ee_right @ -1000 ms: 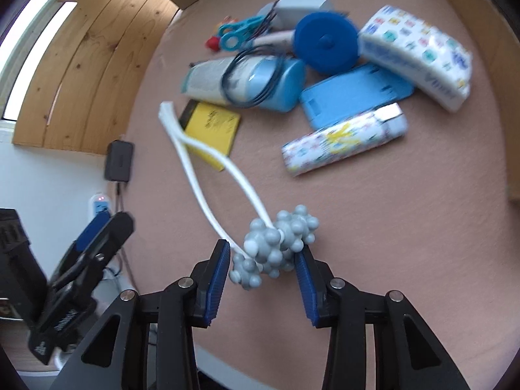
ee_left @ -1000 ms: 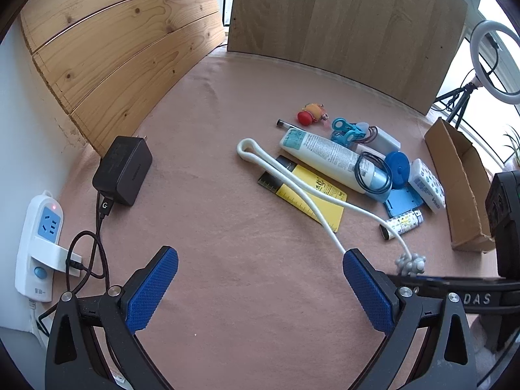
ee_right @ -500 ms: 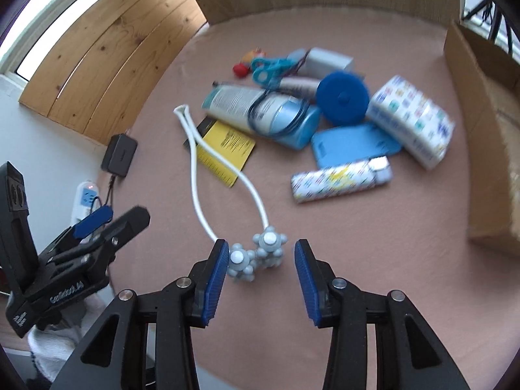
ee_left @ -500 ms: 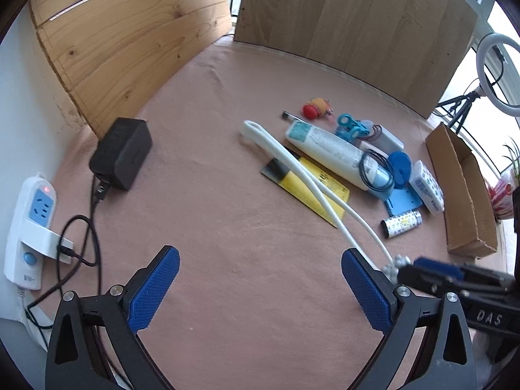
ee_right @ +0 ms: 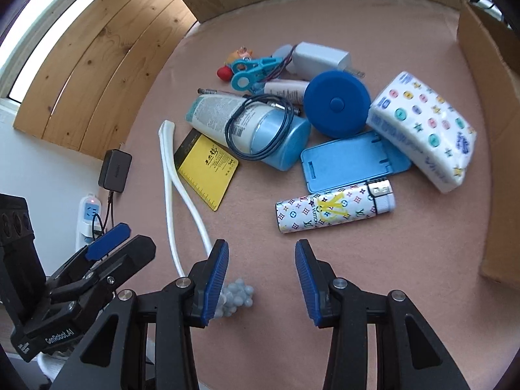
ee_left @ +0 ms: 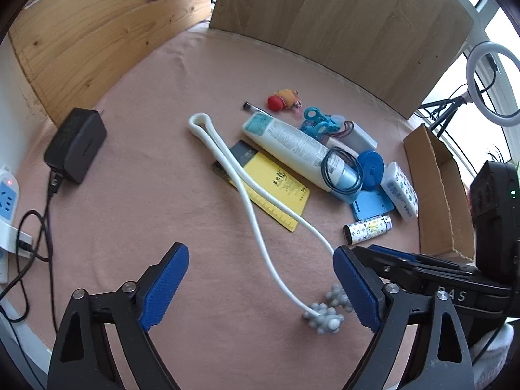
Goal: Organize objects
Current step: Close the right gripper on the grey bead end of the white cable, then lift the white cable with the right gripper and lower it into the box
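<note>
A: Where do we have the white massager (ee_left: 256, 201) now?

B: It lies flat on the pink tablecloth (ee_left: 156, 169). Its looped handle end sits up by the white lotion bottle (ee_left: 292, 146), its two thin arms run down across the yellow ruler card (ee_left: 276, 185), and its grey knobbly balls (ee_left: 325, 312) rest at the near end.

A: And how do those balls sit against our right gripper (ee_right: 260, 279)?

B: In the right wrist view the balls (ee_right: 237, 295) lie on the cloth just outside our left-hand finger, partly hidden behind its blue pad (ee_right: 216, 276). They are not between the pads. The jaws stand spread apart with only bare cloth in the gap.

A: Our left gripper (ee_left: 260, 286)?

B: Also spread wide, holding nothing. In the left wrist view the balls lie just inside its right-hand pad (ee_left: 354, 282), and the right gripper's black body reaches in from that side.

A: What else do we see ahead of the right gripper?

B: The patterned lighter (ee_right: 334, 208) lies nearest, just beyond the fingertips. Behind it are the blue phone stand (ee_right: 351, 162), the tissue pack (ee_right: 425, 130) and the round blue tape measure (ee_right: 338, 104). The cardboard box (ee_right: 494, 130) stands along the right edge. Far left, the black power adapter (ee_left: 74, 143) sits plugged toward the power strip (ee_left: 6, 195).
</note>
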### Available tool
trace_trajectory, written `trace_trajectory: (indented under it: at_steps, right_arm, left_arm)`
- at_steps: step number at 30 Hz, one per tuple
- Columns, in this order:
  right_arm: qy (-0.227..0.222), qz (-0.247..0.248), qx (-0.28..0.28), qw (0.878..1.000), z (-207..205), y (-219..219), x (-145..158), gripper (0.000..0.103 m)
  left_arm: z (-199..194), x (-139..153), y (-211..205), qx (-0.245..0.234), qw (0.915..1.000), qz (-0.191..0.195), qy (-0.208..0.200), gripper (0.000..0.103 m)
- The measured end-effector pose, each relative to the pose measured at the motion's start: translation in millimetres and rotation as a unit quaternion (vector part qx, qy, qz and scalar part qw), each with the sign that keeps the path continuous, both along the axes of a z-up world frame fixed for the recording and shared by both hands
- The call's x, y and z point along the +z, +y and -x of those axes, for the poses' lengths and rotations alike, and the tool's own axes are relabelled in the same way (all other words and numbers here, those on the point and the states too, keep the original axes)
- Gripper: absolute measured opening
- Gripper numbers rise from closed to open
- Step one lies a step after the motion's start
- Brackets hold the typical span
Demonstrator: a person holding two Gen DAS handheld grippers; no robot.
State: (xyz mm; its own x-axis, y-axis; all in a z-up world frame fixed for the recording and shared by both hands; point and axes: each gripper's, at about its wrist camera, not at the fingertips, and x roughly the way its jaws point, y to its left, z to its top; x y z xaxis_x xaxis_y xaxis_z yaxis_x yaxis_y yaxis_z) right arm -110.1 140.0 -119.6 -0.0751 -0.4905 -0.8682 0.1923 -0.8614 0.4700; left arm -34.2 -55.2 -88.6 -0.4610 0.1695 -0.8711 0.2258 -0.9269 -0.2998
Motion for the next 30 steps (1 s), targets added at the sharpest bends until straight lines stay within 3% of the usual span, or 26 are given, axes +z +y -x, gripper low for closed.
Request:
trace_trajectory:
  at_steps: [4, 6, 12, 17, 22, 30]
  right_arm:
    - [0.002, 0.013, 0.016, 1.000, -2.4, -4.8, 2.5, 0.038]
    - [0.005, 0.007, 0.027, 1.000, -2.4, -8.6, 3.3, 0.037]
    - [0.005, -0.014, 0.062, 0.998, -5.9, -25.7, -2.6, 0.020]
    - [0.020, -0.029, 0.081, 0.996, -14.9, -37.7, -2.7, 0.014]
    - [0.034, -0.033, 0.087, 0.995, -27.4, -44.1, 1.9, 0.011]
    - [0.060, -0.028, 0.071, 0.995, -38.7, -30.8, 23.5, 0.011]
  left_arm:
    - [2.8, -14.3, -3.8, 0.013, 0.9991, -0.034, -0.023, 0.076]
    - [2.7, -20.4, -4.7, 0.017, 0.9983, -0.047, -0.029, 0.074]
    - [7.4, -40.2, -3.5, 0.021, 0.9961, -0.073, -0.044, 0.043]
    - [12.6, -44.4, 0.2, 0.016, 0.9960, -0.078, -0.039, 0.029]
    - [12.5, -44.8, 1.9, 0.009, 0.9937, -0.105, -0.039, 0.023]
    - [10.8, -27.4, 15.1, -0.006, 0.9932, -0.113, -0.025, 0.022]
